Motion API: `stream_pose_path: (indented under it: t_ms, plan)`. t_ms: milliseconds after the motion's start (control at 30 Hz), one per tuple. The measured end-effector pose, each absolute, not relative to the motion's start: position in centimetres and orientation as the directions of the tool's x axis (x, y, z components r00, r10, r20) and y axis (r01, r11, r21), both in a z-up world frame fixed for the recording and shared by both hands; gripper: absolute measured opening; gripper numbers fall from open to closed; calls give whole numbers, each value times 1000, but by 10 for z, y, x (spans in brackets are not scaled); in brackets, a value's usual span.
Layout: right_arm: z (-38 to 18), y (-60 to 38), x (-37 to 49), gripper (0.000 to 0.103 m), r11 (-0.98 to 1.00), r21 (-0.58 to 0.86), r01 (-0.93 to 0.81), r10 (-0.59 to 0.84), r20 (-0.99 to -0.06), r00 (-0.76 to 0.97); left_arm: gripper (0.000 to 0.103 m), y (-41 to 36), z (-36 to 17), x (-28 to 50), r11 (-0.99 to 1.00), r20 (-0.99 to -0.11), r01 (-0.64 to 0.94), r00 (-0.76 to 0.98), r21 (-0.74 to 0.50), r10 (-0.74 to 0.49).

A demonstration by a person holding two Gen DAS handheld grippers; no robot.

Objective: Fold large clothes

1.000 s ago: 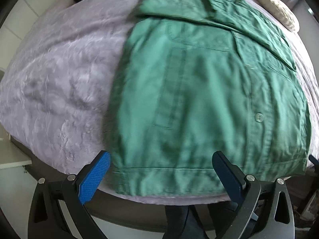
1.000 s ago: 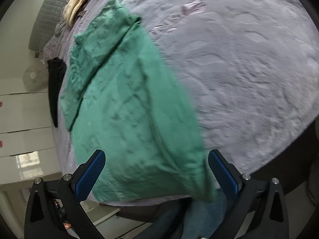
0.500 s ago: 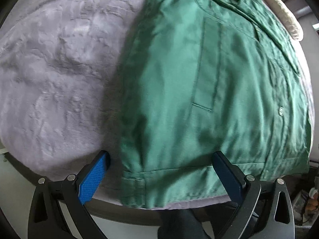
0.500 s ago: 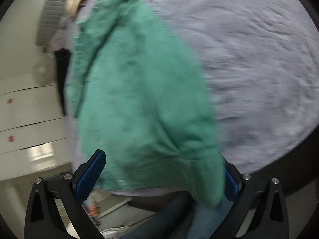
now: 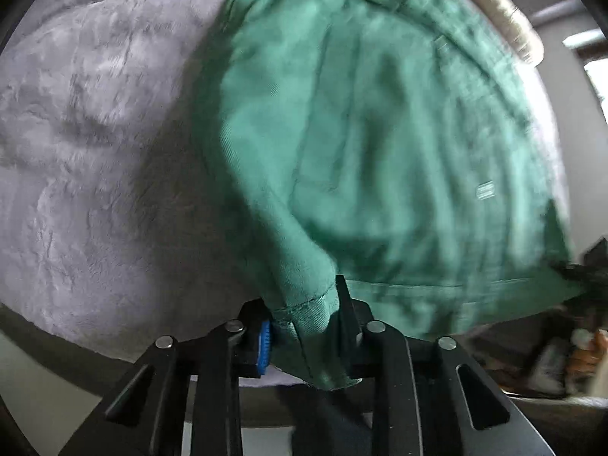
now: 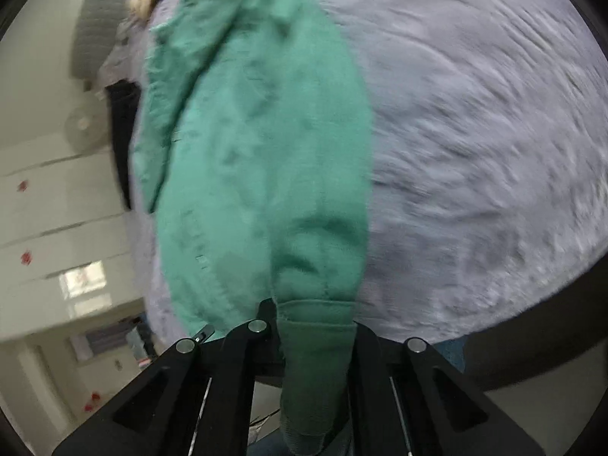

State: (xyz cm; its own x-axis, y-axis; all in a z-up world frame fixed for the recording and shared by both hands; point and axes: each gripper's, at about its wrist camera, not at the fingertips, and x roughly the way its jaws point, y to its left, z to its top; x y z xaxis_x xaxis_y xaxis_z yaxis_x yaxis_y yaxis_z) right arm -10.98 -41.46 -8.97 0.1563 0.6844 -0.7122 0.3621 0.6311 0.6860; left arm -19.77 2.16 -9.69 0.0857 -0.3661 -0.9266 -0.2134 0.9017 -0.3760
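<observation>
The green shirt point(image 5: 380, 133) lies spread on the bed point(image 5: 95, 152), over its pale lilac plush cover, with its hem at the near edge where both tongs bite; the left tongs point(image 5: 304, 323) are closing on the hem corner at the shirt's left side, cloth bunched between the pads, and the right tongs point(image 6: 315, 326) are closing on the hem corner at the other side, a thick wad of fabric squeezed between the jaws and hanging down below them.

To do this step well, I judge that both grips should take the full hem band and every layer beneath it, not just the top ply; a shallow bite on one side would let that corner slip as the cloth comes up; the two corners should rise together and stay level with each other, the hem kept taut between them, so the fold line runs straight across the body; the lift ought to be just enough to clear the plush cover, which looks likely to drag at the cloth; the hem should then travel toward the collar end and land square on the shoulders.

Both tongs point steeply down at the near edge of the bed, the left more steeply than the right; they sit side by side along the hem, well apart, each squarely over its own corner.
</observation>
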Motion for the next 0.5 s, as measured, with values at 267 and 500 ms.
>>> stream_pose_path:
  t_ms: [267,500]
  plan:
    - [-27,-407,-28,7,443,868,226,834,-491,251,28,38,-6,-139,786,-818,-261,319,-561,-478]
    - [6,-397,86,7,433,892,130,849,-452,273,28,67,50,-48,762,-757,-269,514,-588,-403]
